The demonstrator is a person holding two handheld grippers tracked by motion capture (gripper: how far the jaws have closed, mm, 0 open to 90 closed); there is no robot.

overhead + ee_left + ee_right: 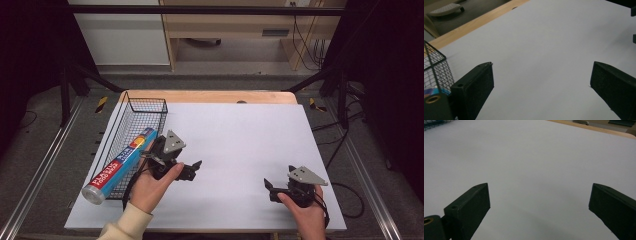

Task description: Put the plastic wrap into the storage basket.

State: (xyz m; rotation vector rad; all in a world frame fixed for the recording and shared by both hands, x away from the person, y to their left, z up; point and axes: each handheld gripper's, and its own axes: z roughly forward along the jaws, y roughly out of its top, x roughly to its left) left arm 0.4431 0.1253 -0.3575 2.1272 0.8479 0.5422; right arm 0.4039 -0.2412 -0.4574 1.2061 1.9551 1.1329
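Foil box (119,166) lies in wire basket (148,106) at bench (240,135) left edge, just beside left gripper (192,169). Both grippers released, empty; right gripper (268,187) near edge. Centre open.

A wooden table (210,96) is standing at centre, its top largely covered by a white sheet (240,145). Grey floor (45,150) is surrounding it on all sides. Metal rails (37,170) are running along the floor at left and right. Black frame posts (65,85) are rising on both sides, with a black bar (200,10) crossing overhead. Behind, a white cabinet (120,35) and a light wooden desk (225,25) are standing against the back. Black cables (310,45) are hanging beside the desk. Dark curtains (395,75) are closing off both flanks. Light is falling evenly.
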